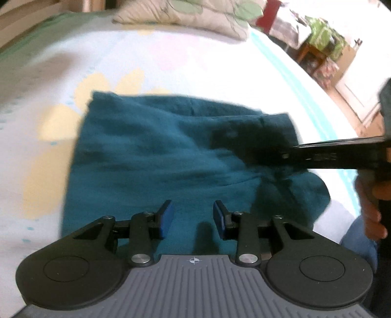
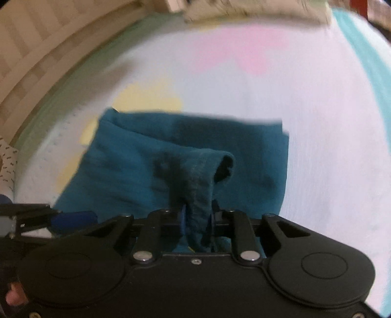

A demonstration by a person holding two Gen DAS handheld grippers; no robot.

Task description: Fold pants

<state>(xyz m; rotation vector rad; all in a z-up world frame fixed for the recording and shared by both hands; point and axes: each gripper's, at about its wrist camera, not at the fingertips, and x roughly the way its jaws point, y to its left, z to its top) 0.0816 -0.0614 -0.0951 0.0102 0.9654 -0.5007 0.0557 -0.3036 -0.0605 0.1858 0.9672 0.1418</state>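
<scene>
Teal pants (image 1: 156,156) lie folded in a rough rectangle on a pale bedsheet (image 1: 48,80). My left gripper (image 1: 194,217) is open and empty, its blue pads (image 1: 167,216) hovering just above the near edge of the pants. My right gripper (image 2: 196,220) is shut on a hemmed edge of the pants (image 2: 200,176), which rises in a bunched fold from the flat layer (image 2: 122,166). In the left wrist view the right gripper's body (image 1: 337,154) reaches in from the right over the pants. The left gripper's fingers (image 2: 70,219) show at the left of the right wrist view.
The bedsheet (image 2: 305,110) has yellow, pink and turquoise patches. A floral pillow (image 1: 190,14) lies at the head of the bed. Beyond the bed's right edge there is wooden furniture (image 1: 317,53) and floor. A wooden wall (image 2: 29,49) runs along the left.
</scene>
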